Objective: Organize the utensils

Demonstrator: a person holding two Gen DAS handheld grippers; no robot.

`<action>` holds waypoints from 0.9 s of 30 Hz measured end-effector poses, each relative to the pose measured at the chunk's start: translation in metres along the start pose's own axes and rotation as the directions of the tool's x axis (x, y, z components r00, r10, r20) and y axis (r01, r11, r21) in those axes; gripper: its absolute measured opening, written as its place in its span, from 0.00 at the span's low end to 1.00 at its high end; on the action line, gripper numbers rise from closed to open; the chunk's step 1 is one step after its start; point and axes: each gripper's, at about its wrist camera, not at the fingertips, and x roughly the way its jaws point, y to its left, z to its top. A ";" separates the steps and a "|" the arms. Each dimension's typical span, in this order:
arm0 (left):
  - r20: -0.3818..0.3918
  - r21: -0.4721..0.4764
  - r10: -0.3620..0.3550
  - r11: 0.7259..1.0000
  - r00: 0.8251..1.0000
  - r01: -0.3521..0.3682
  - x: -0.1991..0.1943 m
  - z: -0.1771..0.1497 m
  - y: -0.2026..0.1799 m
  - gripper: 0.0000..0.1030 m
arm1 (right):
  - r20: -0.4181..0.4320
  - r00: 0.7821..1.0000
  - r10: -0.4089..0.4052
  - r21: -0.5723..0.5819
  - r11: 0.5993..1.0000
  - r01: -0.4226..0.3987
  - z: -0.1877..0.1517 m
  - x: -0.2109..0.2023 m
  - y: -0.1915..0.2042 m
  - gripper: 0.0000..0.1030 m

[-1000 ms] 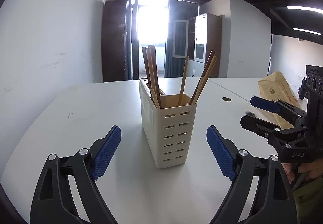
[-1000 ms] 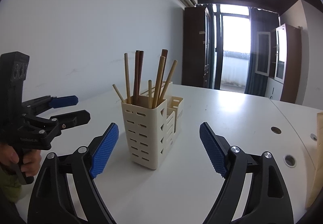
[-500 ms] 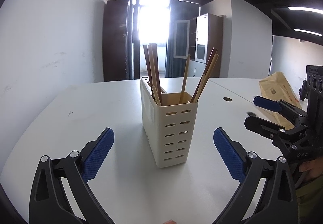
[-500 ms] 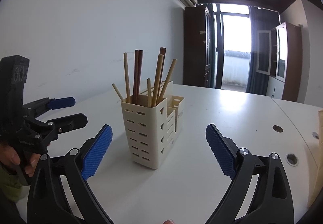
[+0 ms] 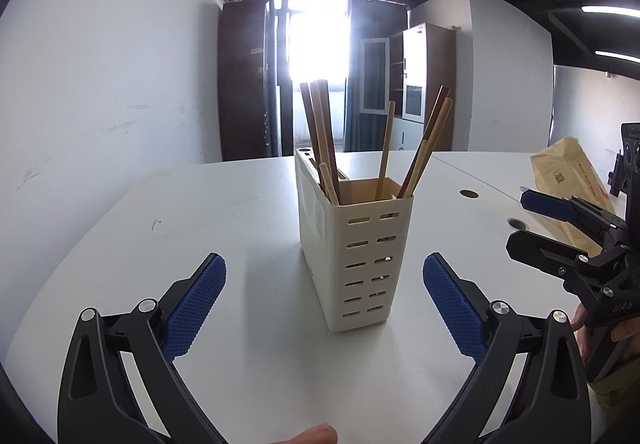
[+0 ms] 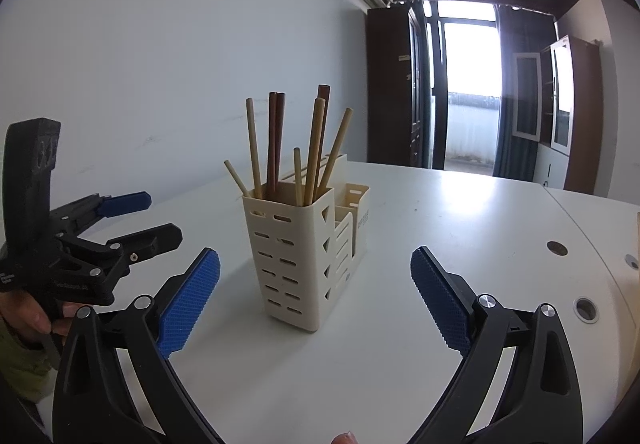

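A cream slotted utensil holder stands upright on the white table, with several wooden chopsticks standing in its tallest compartment. It also shows in the right wrist view, chopsticks sticking up. My left gripper is open and empty, its jaws wide apart a short way in front of the holder. My right gripper is open and empty, also facing the holder. Each gripper shows in the other's view, the right one and the left one.
A brown paper package lies on the table to the right. Round cable holes sit in the tabletop near the right edge. A white wall runs along the table's left side.
Both grippers have drawn back a little from the holder and their jaws have opened slightly wider. The holder and chopsticks have not moved.
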 end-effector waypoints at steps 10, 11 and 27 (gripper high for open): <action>0.010 -0.002 -0.036 0.999 0.999 0.036 -0.003 0.001 0.000 0.94 | -0.004 1.000 0.000 -0.001 1.000 0.000 -0.002 0.001 0.001 0.94; 0.008 0.000 -0.038 0.999 0.999 0.038 -0.003 0.000 -0.001 0.94 | -0.004 1.000 -0.001 -0.002 1.000 0.001 -0.002 0.001 0.001 0.94; -0.008 0.006 -0.053 0.999 0.999 0.053 0.000 -0.001 -0.004 0.94 | -0.013 1.000 -0.004 -0.006 1.000 0.004 -0.002 0.003 0.003 0.94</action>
